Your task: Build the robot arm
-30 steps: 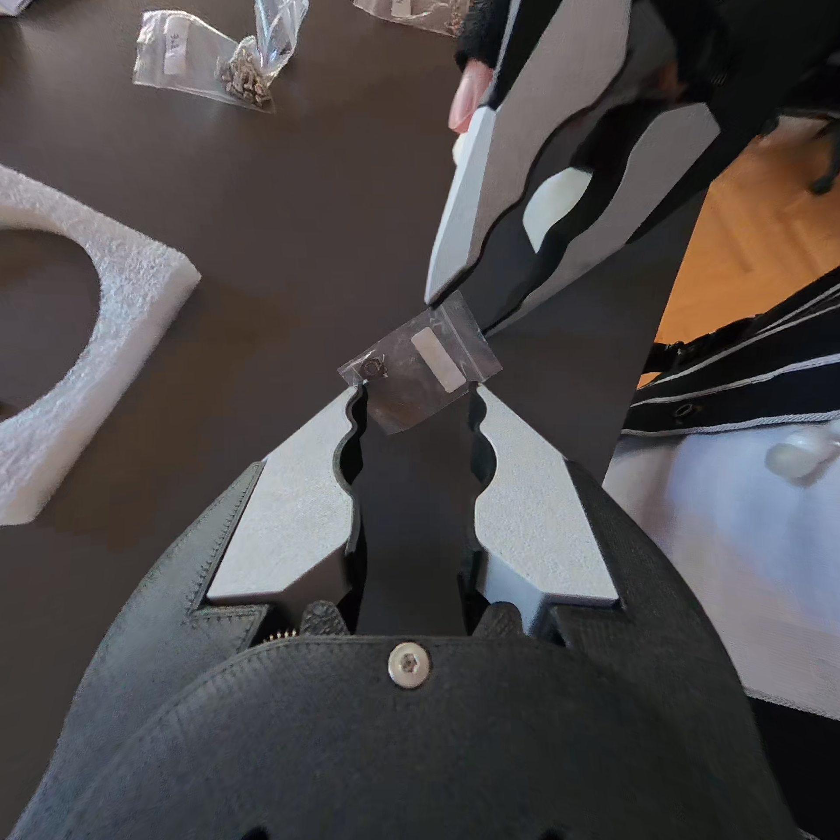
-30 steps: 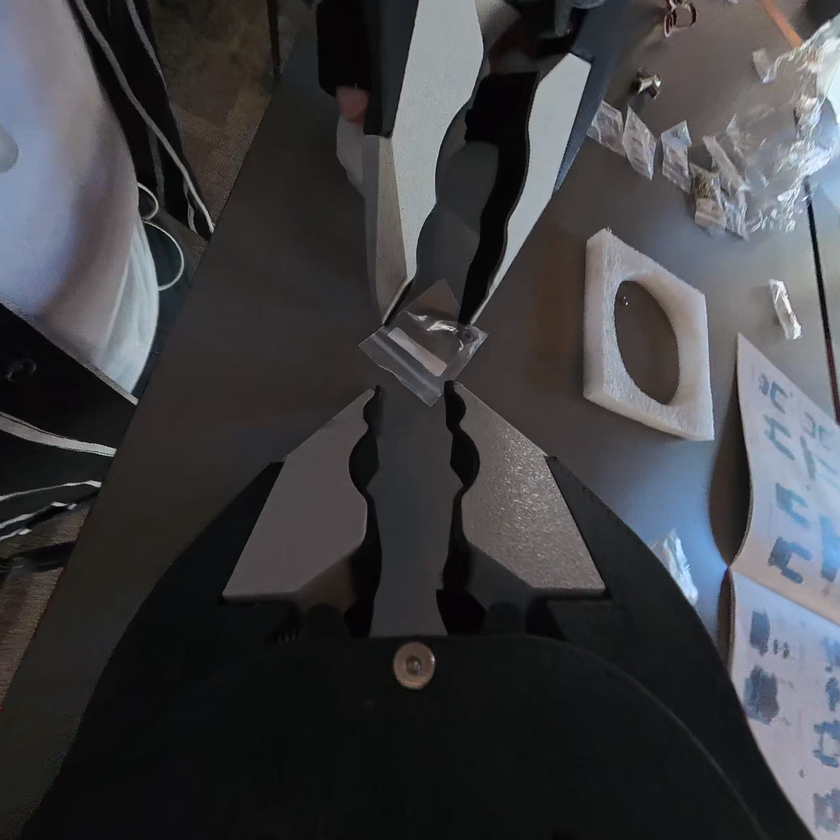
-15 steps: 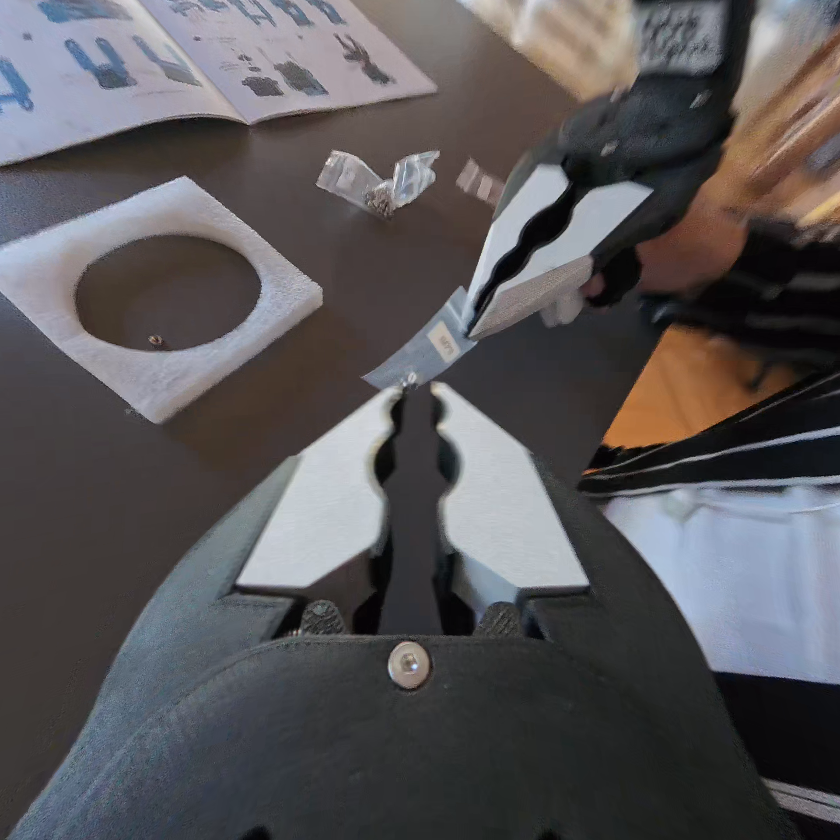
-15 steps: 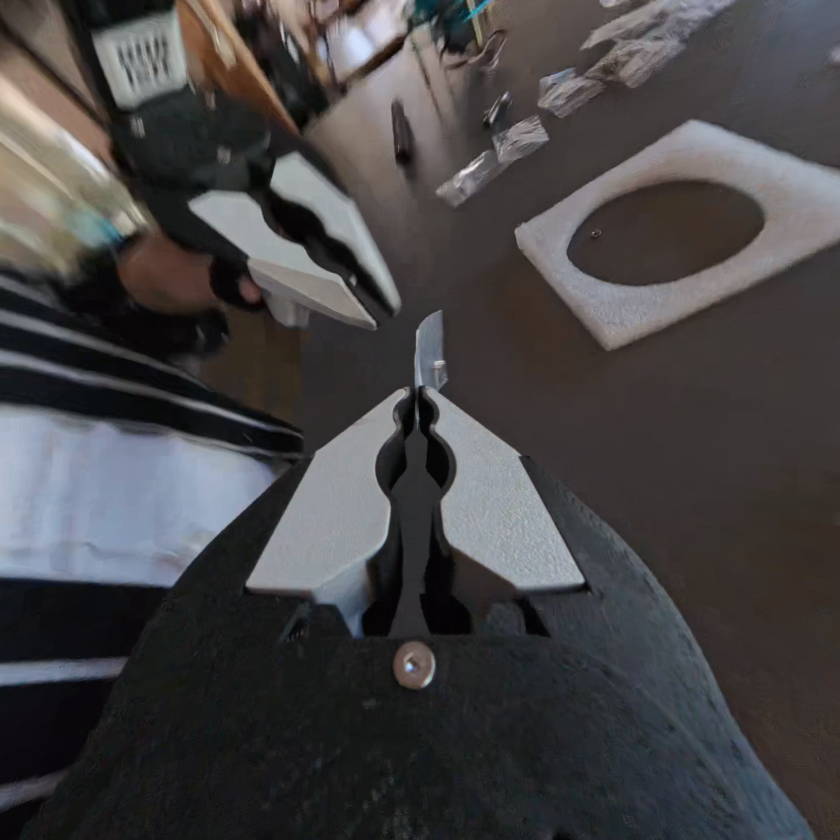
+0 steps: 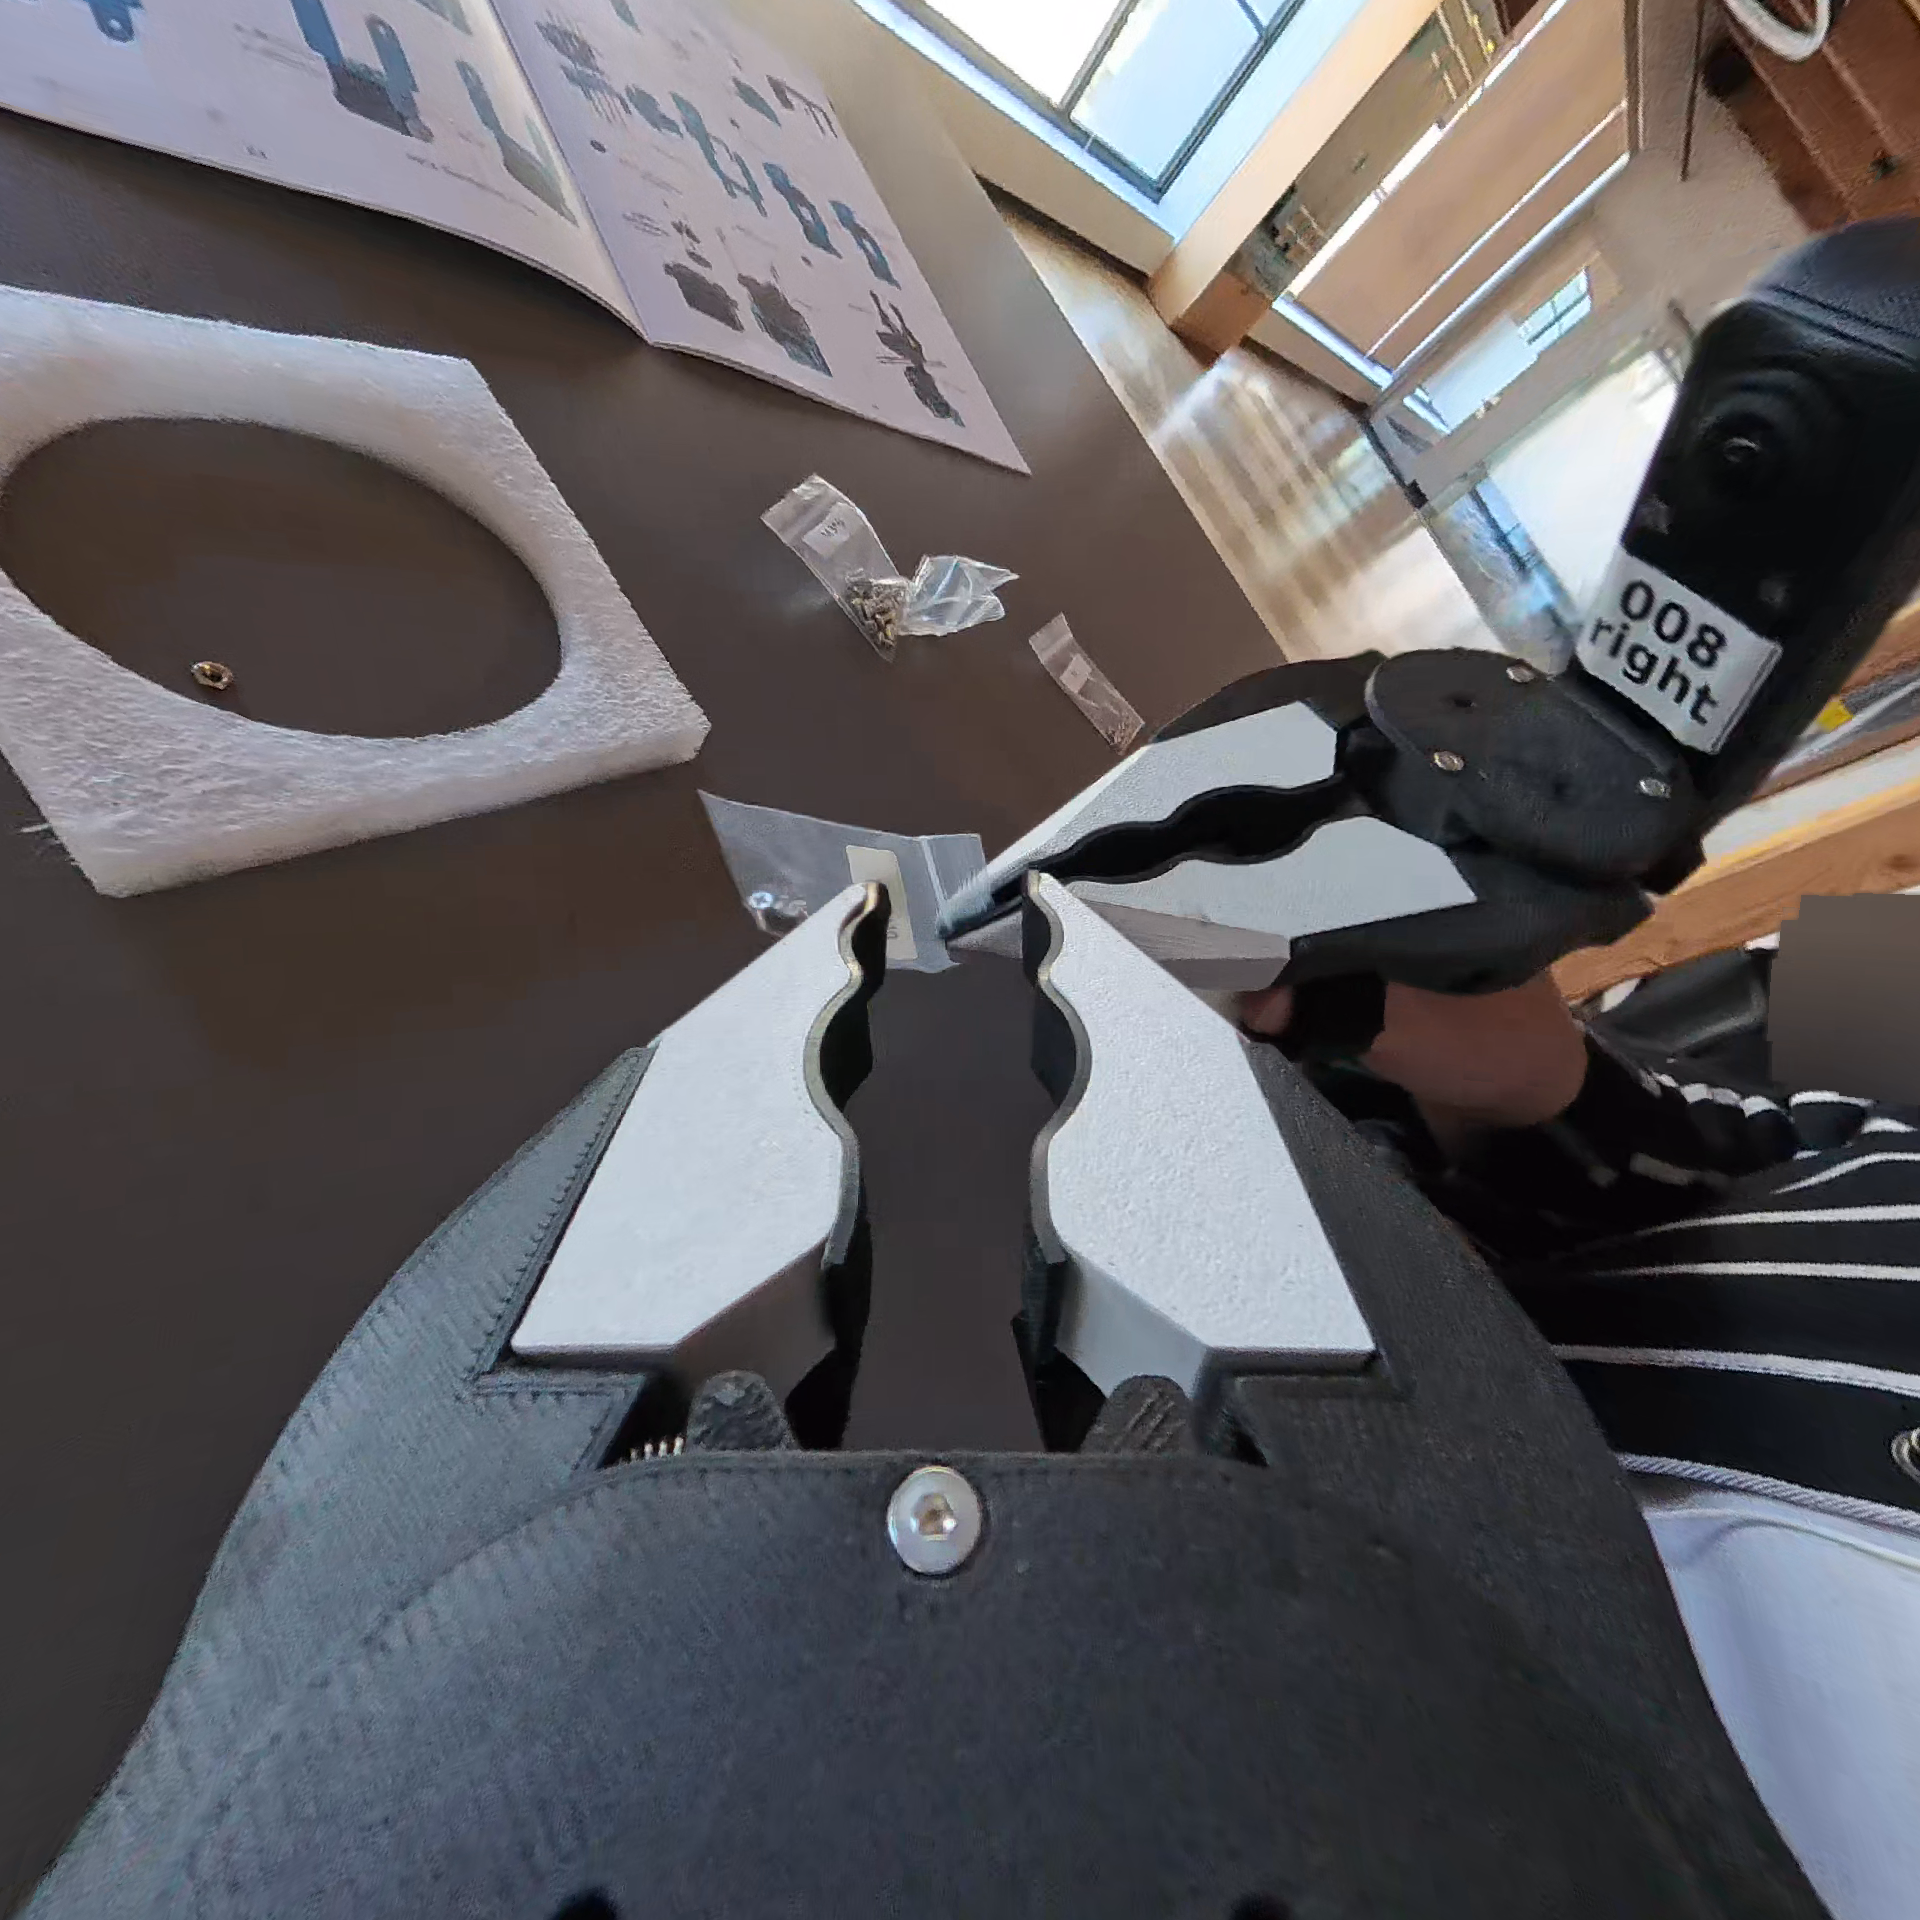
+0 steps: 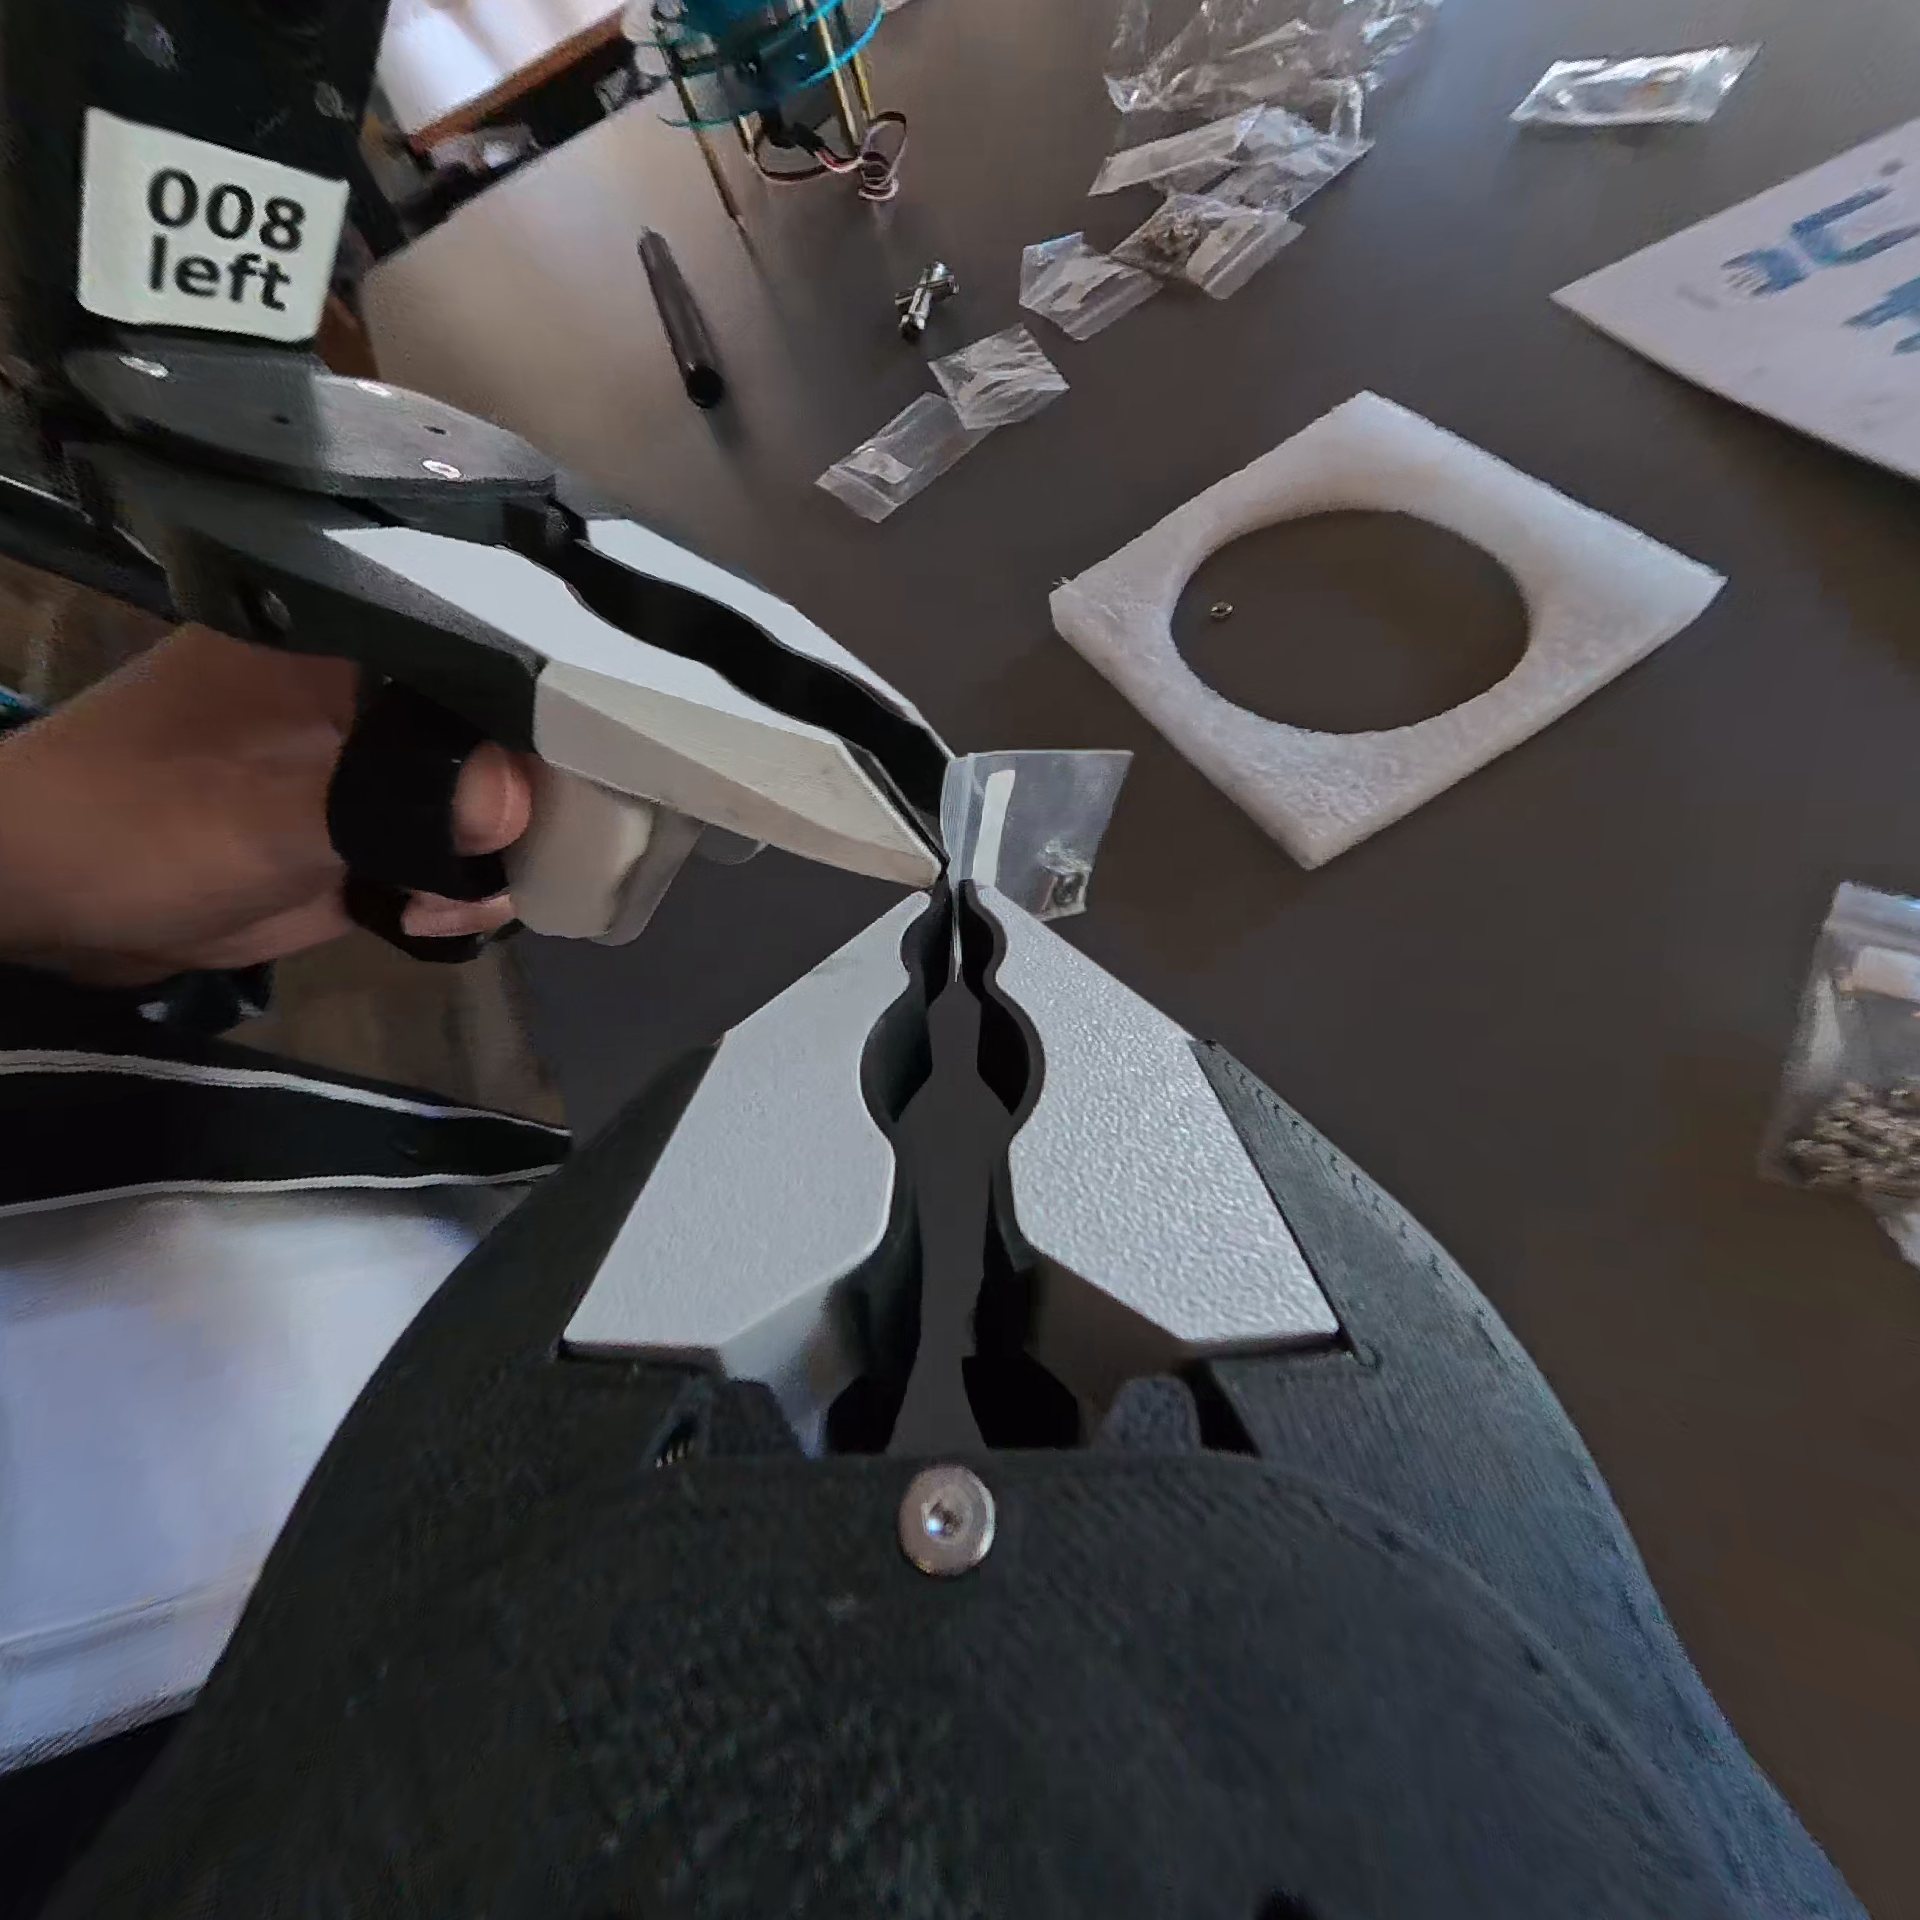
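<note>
The right claw [image 6: 956, 904] is pinched onto the edge of a small clear bag [image 6: 1039, 821], which carries a white sticker and a little metal part in its lower corner and is held just above the dark desk [image 6: 1455, 1039]. The left claw [image 5: 951, 904] stands narrowly parted, its tips at the same bag [image 5: 831, 847], one tip touching it. Just beyond lies a white foam square [image 5: 582, 582] with a round cut-out, with further bags [image 5: 883, 582] and an open booklet [image 5: 727, 208] behind
</note>
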The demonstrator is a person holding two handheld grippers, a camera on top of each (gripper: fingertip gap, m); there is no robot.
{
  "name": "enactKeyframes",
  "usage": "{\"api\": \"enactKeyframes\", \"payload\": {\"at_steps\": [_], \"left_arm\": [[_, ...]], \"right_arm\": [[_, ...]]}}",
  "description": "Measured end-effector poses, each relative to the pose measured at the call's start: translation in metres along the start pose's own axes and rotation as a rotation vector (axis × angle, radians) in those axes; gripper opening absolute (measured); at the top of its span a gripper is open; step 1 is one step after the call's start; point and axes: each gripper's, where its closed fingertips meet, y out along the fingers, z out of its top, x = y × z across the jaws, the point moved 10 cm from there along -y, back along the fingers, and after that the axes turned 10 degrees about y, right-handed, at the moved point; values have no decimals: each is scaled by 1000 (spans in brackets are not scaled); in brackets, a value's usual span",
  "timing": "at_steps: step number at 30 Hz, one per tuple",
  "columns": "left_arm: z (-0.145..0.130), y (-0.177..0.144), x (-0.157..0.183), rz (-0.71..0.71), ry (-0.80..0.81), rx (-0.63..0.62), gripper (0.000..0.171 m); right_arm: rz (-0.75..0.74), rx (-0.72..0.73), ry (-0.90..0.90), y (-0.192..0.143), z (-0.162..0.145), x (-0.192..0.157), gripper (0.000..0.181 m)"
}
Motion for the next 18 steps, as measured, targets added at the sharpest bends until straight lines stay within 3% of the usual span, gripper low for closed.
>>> {"api": "enactKeyframes", "payload": {"at_steps": [3, 13, 18], "left_arm": [[-3, -1, -3, -24, -38, 22, 14], [0, 1, -6, -60, -109, 69, 22], [-5, 2, -11, -79, -172, 91, 5]], "right_arm": [[-72, 14, -92, 1, 1, -4, 1], [-300, 64, -334, 2, 1, -19, 1], [-351, 72, -418, 6, -3, -23, 1]]}}
